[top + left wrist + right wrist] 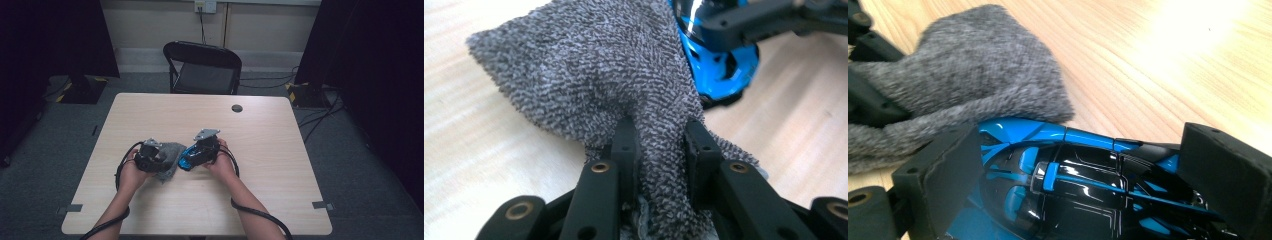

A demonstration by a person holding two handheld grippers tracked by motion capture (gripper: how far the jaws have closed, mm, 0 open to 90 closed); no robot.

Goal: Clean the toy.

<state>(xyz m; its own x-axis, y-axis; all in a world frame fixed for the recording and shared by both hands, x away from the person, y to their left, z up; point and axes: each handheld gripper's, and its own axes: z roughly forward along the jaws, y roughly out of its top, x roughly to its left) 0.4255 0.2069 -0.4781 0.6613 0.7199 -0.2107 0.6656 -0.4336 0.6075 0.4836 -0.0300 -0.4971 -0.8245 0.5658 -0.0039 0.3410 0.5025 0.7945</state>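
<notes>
Your left gripper (659,135) is pinching a fold of fuzzy grey terry cloth (589,70) tight between its black jaws, while your right gripper (1088,175) is clamping the glossy blue-and-black toy car (1073,185) by its sides. Cloth is touching the car's nose, both sitting mid-front on the pale woodgrain table (260,130).

A: What's cut off? The blue toy car (1073,190) runs off the bottom edge in the right gripper view, its sides hidden behind the pads.
B: The grey cloth (604,85): lower end lost between the jaws in the left gripper view. In the high view, both too small for detail.
</notes>
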